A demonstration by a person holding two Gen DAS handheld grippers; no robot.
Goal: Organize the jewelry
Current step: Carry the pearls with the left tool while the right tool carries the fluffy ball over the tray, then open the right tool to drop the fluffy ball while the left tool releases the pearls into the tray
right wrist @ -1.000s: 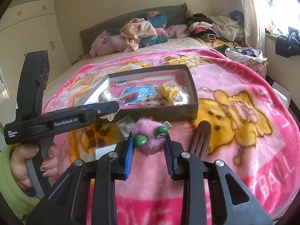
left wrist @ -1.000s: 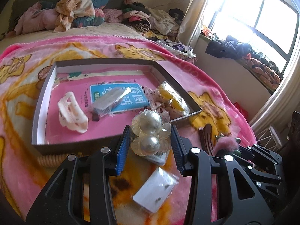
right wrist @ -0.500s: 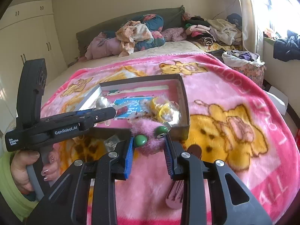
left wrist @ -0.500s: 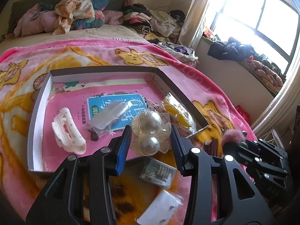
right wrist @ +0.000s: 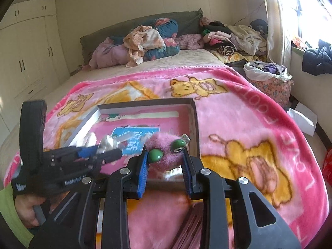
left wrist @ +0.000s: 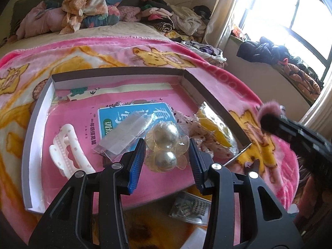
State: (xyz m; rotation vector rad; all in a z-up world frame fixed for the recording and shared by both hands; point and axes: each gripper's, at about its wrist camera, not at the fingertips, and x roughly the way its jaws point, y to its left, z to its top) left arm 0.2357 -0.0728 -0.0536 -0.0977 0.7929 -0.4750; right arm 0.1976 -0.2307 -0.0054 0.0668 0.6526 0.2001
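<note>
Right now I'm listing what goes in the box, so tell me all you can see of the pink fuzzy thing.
The pink fuzzy clip is a fluffy pompom with two shiny green beads and a metal clip end at its upper right. The right claw grips it between blue pads, held in the air over the box, near its front right corner.

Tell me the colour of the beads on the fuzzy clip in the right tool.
Green beads on the pink fuzzy clip, clearest in the right wrist view.

Pink blanket (right wrist: 238, 112), yellow bears; pink fuzzy clip (right wrist: 166, 151).

glossy pearl hairpiece (left wrist: 167, 145), fuzzy pink clip (right wrist: 166, 149)
</note>
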